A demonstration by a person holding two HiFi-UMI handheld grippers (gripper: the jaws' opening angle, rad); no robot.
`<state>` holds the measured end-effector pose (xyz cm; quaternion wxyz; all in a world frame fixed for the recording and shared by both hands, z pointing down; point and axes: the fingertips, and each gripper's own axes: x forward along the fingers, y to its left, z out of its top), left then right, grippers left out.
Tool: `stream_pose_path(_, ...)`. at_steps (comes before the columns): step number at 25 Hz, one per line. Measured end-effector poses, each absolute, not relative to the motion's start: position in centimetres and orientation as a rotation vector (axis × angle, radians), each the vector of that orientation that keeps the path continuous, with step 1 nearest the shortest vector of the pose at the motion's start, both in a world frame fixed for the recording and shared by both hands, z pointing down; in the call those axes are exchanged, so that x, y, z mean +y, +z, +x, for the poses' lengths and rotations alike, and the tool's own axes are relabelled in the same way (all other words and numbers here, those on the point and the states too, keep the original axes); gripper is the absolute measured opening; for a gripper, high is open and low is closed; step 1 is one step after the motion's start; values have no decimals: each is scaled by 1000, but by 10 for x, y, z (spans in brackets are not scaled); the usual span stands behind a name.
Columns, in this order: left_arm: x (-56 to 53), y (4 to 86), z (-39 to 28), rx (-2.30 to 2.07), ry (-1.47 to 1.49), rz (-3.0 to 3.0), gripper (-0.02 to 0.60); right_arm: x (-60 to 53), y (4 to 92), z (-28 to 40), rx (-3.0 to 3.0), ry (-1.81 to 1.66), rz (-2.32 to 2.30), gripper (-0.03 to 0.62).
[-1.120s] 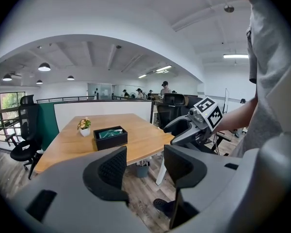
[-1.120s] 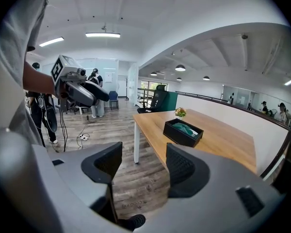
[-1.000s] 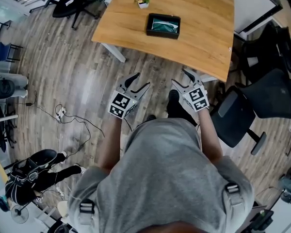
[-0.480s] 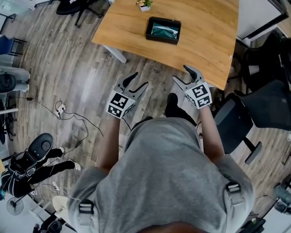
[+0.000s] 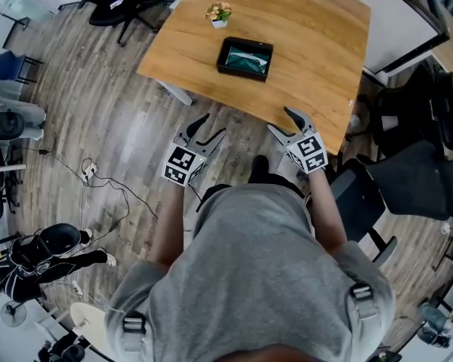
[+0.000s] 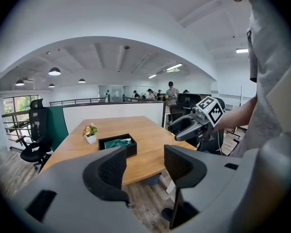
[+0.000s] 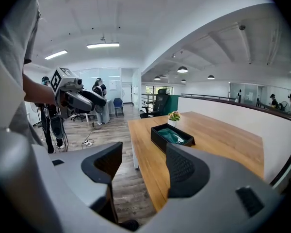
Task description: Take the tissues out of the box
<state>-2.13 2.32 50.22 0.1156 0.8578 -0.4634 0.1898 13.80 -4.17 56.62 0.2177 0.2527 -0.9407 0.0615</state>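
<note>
Cut off and unclear
The table [image 5: 309, 44] runs past the top edge; what fills the box [image 5: 241, 69] is too small to tell.

Box [image 5: 245, 58] on table [image 5: 317, 44], plant [image 5: 219, 13] just behind.

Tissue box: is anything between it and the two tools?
Nothing visible. The left tool and right tool hang open short of the table; only bare wood lies before the tissue box. The flower pot sits beyond it.
</note>
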Motion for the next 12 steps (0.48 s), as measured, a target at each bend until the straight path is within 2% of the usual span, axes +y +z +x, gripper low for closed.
stream_pose_path(12, -13, 507, 11, -1421, 561, 2477, 247, -87, 578, 162, -2630, 165, 629, 287)
